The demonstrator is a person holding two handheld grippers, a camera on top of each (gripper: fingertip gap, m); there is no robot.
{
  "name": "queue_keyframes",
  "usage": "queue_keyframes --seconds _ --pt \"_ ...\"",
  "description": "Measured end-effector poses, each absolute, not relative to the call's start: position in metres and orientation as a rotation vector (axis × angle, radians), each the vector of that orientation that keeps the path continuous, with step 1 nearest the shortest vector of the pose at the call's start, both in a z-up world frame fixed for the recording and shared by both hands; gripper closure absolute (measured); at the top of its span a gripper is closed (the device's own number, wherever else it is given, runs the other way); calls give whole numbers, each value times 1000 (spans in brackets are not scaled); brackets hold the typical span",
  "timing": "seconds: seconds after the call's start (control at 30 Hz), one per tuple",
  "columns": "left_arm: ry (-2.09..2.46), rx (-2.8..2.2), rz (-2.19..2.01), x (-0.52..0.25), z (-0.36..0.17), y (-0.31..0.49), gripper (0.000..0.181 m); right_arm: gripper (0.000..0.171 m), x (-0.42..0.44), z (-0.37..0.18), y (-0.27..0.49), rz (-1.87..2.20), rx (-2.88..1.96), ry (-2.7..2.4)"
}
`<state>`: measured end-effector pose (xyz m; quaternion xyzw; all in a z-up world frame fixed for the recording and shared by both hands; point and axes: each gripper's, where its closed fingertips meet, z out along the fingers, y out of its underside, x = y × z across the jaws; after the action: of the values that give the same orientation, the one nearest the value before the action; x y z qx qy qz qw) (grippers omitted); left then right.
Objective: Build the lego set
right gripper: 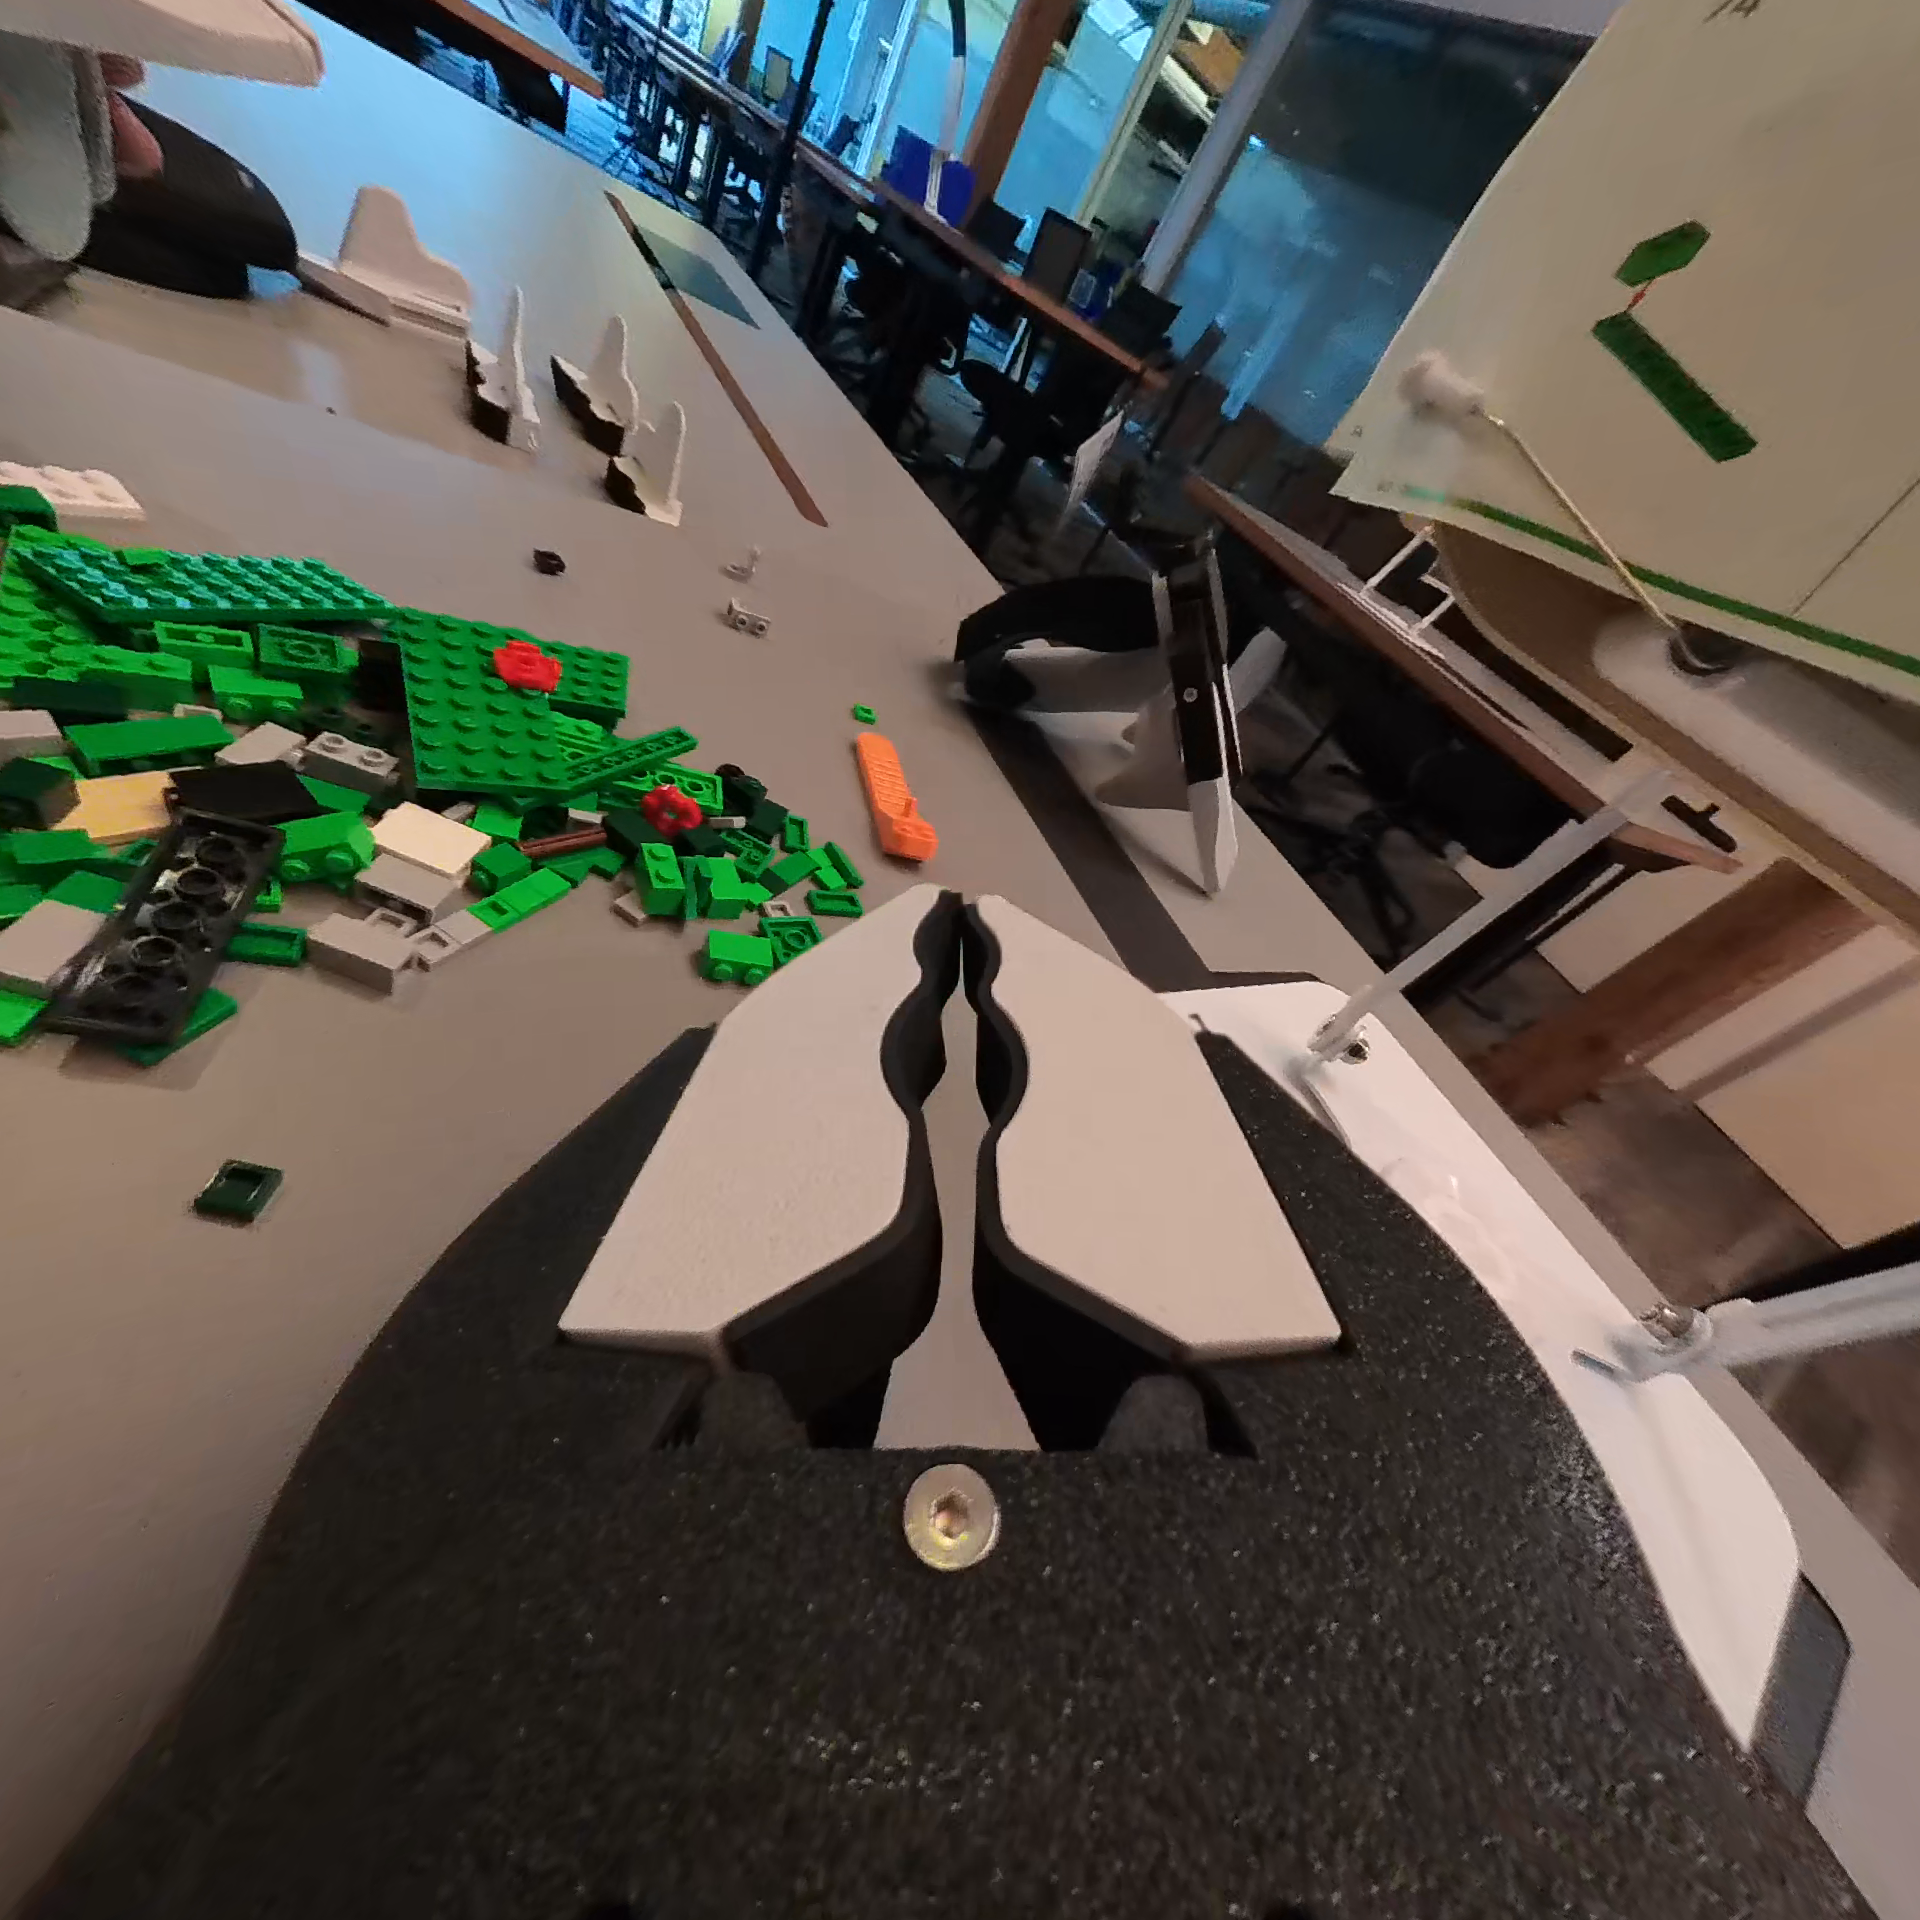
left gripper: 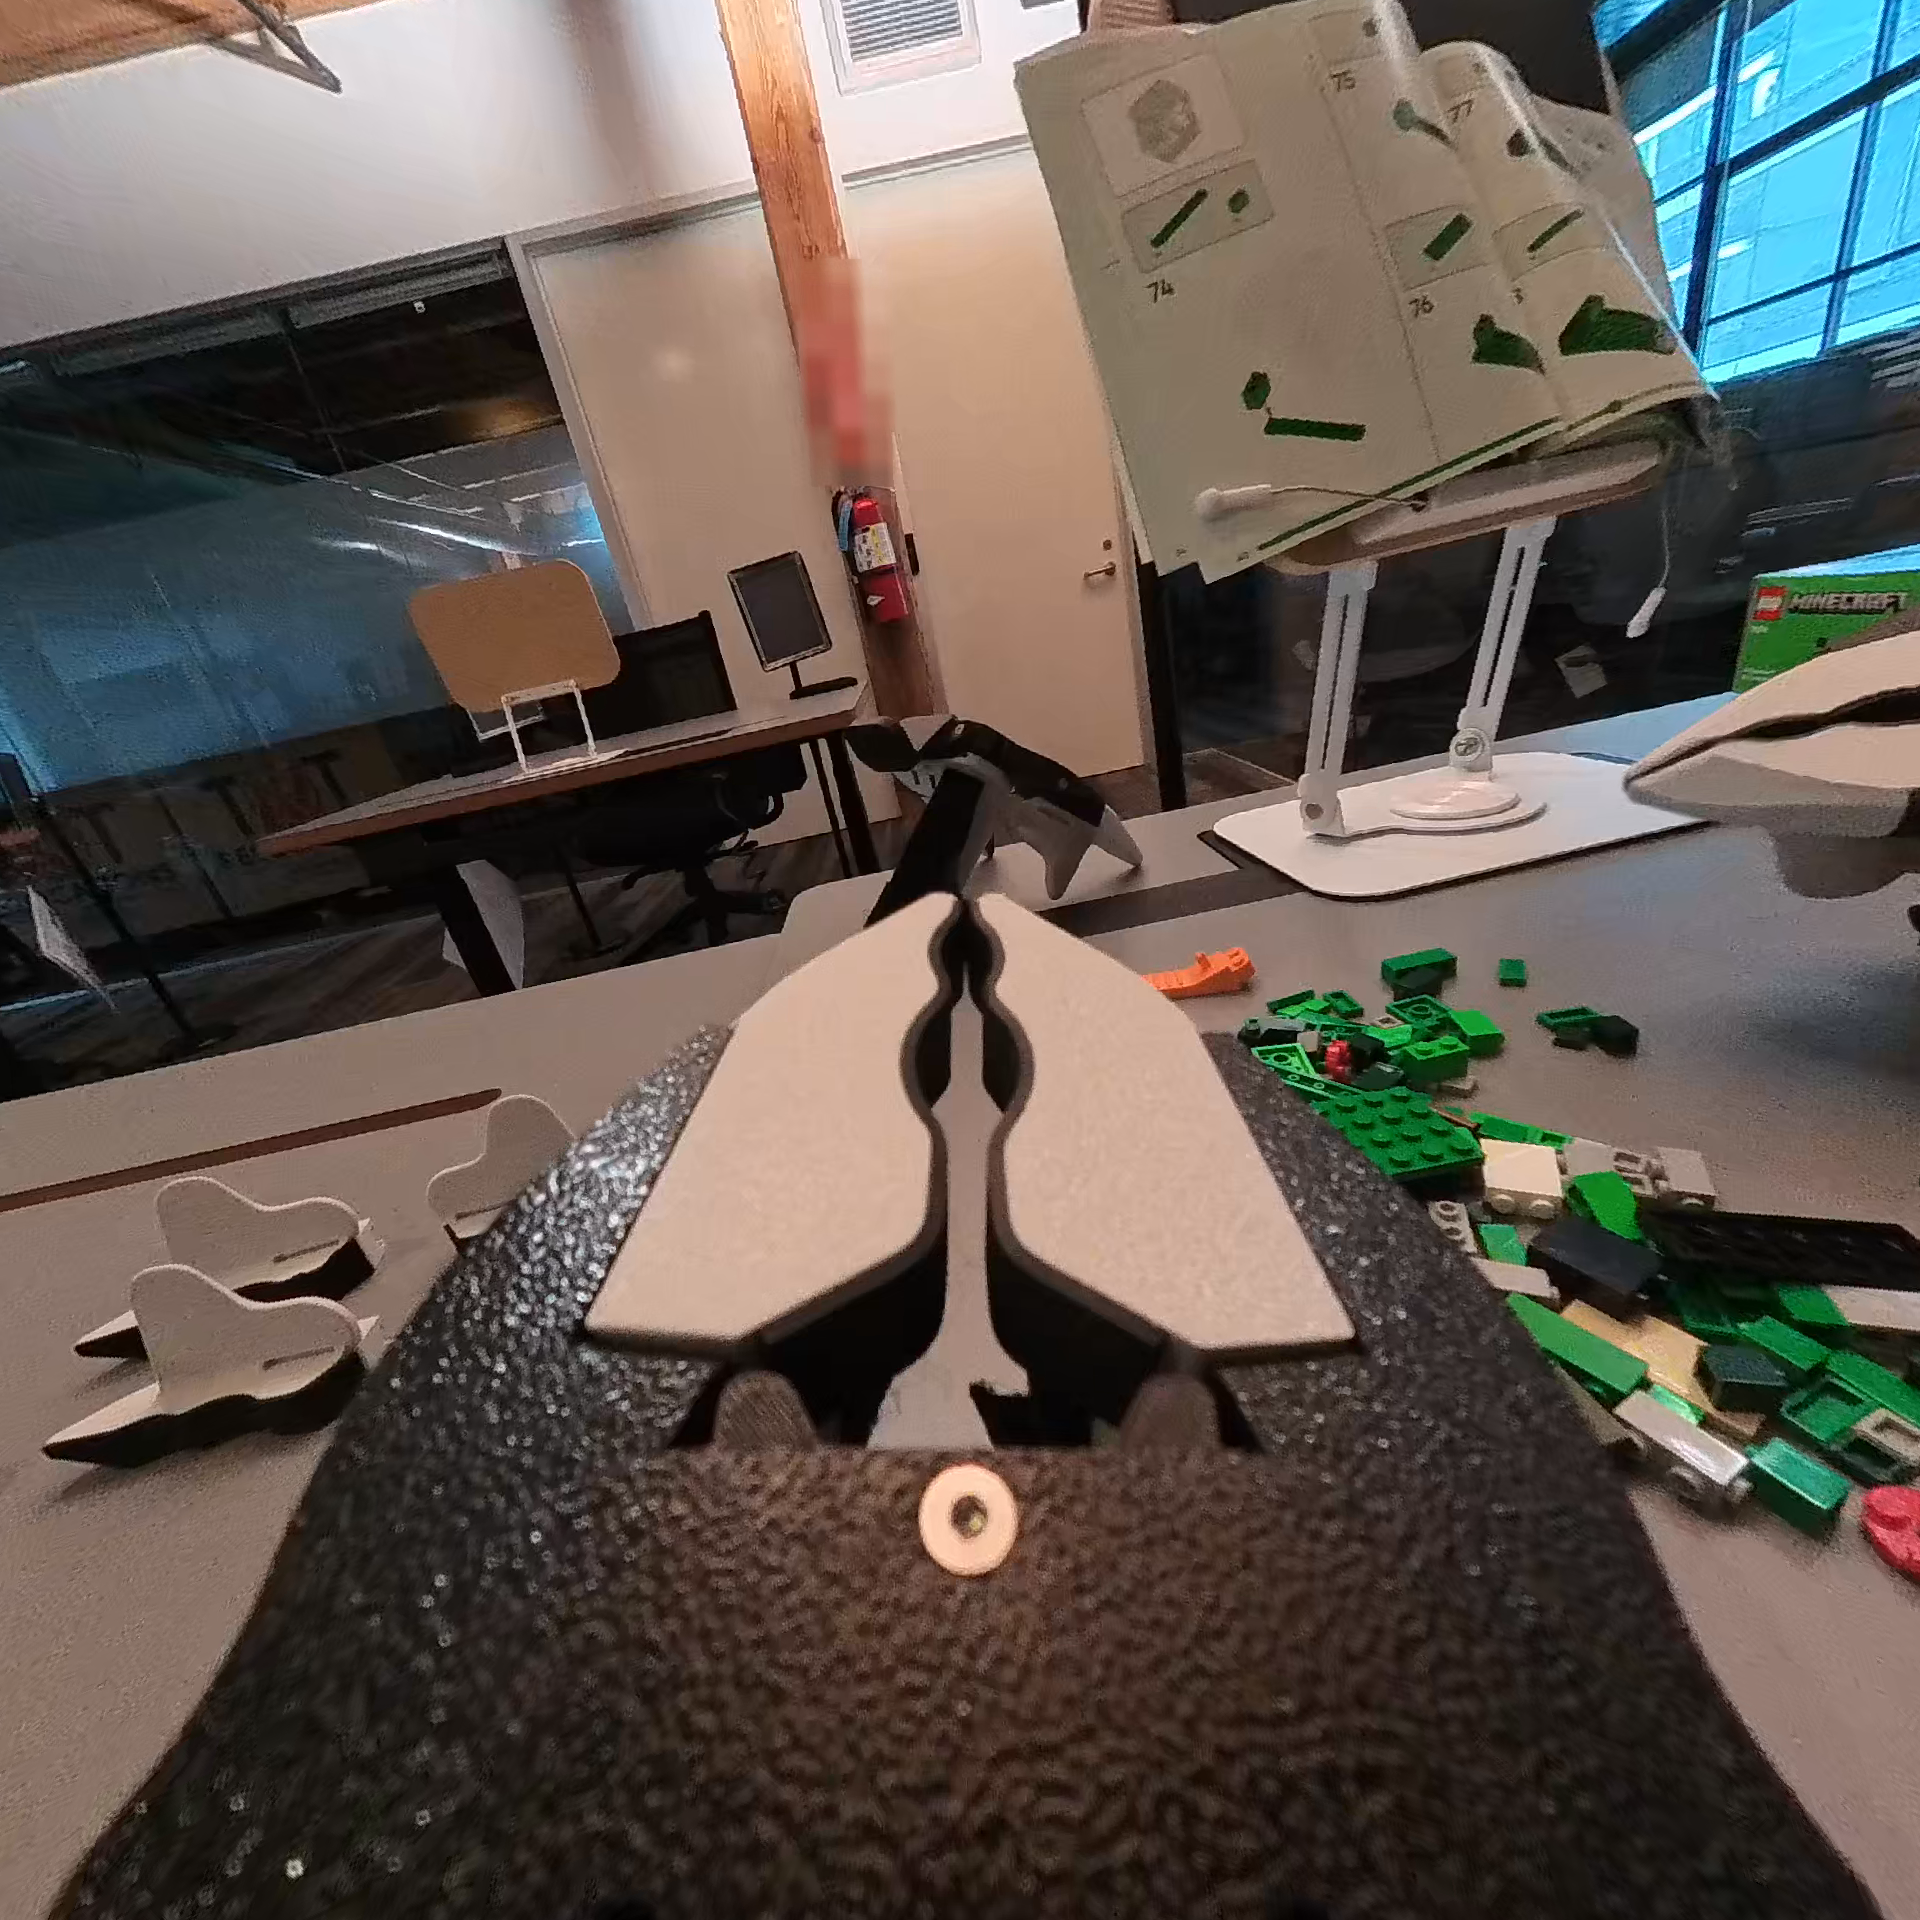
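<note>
A heap of mostly green lego pieces (left gripper: 1558, 1195) lies on the grey table to the right of my left gripper (left gripper: 966, 920). That gripper is shut and empty, above the table. In the right wrist view the same heap (right gripper: 343, 758) lies to the left of my right gripper (right gripper: 961, 909), which is shut and empty. A large green plate with a red flower piece (right gripper: 488, 696) tops the heap. An orange brick separator (right gripper: 894, 795) lies just past the heap; it also shows in the left wrist view (left gripper: 1200, 975). The other gripper shows at the right edge (left gripper: 1797, 748).
An open instruction booklet (left gripper: 1340, 270) rests on a white stand (left gripper: 1455, 821) at the back right. Spare white gripper fingers (left gripper: 239, 1320) stand on the table at the left. A black-and-white part (right gripper: 1143, 707) lies near the far edge. A green box (left gripper: 1818, 623) stands behind. Left tips to right tips: about 25 cm.
</note>
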<state>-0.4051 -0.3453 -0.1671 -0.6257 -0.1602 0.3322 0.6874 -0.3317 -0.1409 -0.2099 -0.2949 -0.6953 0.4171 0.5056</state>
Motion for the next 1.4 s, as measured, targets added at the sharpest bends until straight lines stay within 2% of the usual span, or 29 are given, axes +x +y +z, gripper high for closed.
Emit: queue_keyframes --seconds 0.47,0.67,0.77,0.9,1.4 --pt "-347 -1405 733 -404 -168 -344 181 171 -332 -216 -148 1001 -693 -1737" --pt "-320 -1416 736 -401 -169 -339 181 166 -305 -229 -259 1354 -653 -2295" --pt "-308 -1417 733 -399 -168 -338 181 156 -306 -255 -292 1184 -732 -2489" --pt "-305 -1417 730 -399 -168 -338 181 159 -317 -262 -319 1140 -761 -2519" --pt "-303 -1407 730 -399 -166 -339 181 153 -323 -276 -320 960 -823 -2610"
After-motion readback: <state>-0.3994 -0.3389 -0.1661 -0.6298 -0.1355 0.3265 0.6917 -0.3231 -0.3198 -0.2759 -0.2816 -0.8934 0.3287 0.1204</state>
